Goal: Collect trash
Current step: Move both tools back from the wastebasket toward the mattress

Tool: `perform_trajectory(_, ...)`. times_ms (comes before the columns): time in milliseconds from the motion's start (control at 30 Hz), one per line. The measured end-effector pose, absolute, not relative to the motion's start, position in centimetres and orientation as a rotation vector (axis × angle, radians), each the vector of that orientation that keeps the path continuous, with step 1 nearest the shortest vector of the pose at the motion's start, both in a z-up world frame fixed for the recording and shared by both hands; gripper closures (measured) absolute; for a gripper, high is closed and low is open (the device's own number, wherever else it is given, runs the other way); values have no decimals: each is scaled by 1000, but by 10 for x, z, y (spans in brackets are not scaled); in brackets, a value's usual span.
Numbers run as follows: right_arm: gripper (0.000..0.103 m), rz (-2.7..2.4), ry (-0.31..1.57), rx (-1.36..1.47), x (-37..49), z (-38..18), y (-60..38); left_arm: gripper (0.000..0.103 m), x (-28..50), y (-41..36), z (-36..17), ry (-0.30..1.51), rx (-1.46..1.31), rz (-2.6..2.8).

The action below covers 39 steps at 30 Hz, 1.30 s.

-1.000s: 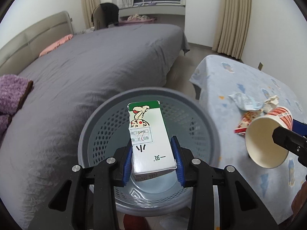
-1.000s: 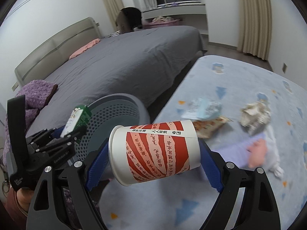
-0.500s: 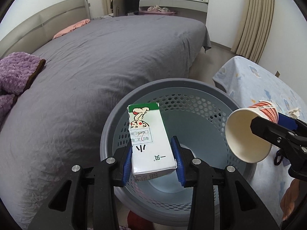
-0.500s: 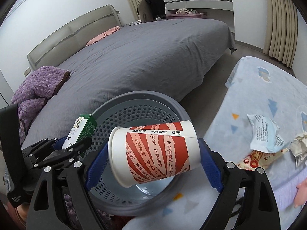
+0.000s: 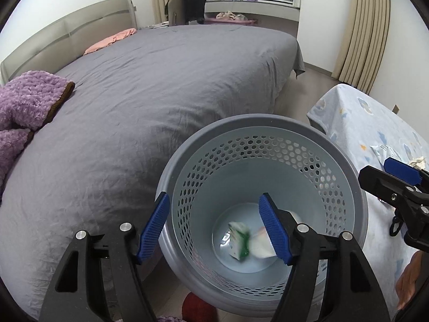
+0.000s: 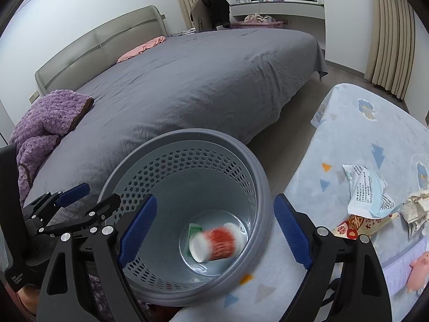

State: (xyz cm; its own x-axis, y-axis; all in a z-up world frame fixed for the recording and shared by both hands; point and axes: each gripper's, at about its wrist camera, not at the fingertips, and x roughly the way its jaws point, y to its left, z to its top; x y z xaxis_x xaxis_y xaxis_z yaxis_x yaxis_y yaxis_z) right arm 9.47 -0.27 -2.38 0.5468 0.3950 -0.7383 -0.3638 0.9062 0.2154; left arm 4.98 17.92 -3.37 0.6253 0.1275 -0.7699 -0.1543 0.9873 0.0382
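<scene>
A grey perforated trash basket (image 5: 257, 123) stands on the floor between the bed and a low table. At its bottom lie a green-and-white milk carton (image 5: 238, 240) and a red-and-white paper cup (image 6: 214, 244), both motion-blurred. My left gripper (image 5: 214, 197) hovers over the basket's near rim; its jaws are opening with nothing between them. My right gripper (image 6: 214, 200) is wide open above the basket (image 6: 187, 136) and holds nothing. The carton (image 6: 194, 228) peeks out behind the cup. In the right wrist view the left gripper (image 6: 100, 193) sits at the basket's left.
A grey bed (image 5: 161, 86) with a purple blanket (image 5: 26, 102) fills the left. At right, a light blue patterned table cover (image 6: 362, 139) holds a white-blue wrapper (image 6: 370, 190), a red snack wrapper (image 6: 354, 228), crumpled paper (image 6: 415, 206) and a pink toy (image 6: 418, 271).
The left gripper opened and the milk carton fell into the basket. The right gripper let go of the paper cup, which also dropped to the basket's bottom. Both hands stayed over the basket.
</scene>
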Motion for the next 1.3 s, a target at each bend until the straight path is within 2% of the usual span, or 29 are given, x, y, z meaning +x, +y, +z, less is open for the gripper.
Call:
perform_trajectory(933, 18, 404, 880, 43, 82, -22, -8, 13, 43, 175, -22, 828, -12, 194)
perform_trajectory(1300, 18, 342, 871, 67, 62, -16, -34, 10, 37, 158, -12, 799, -8, 153)
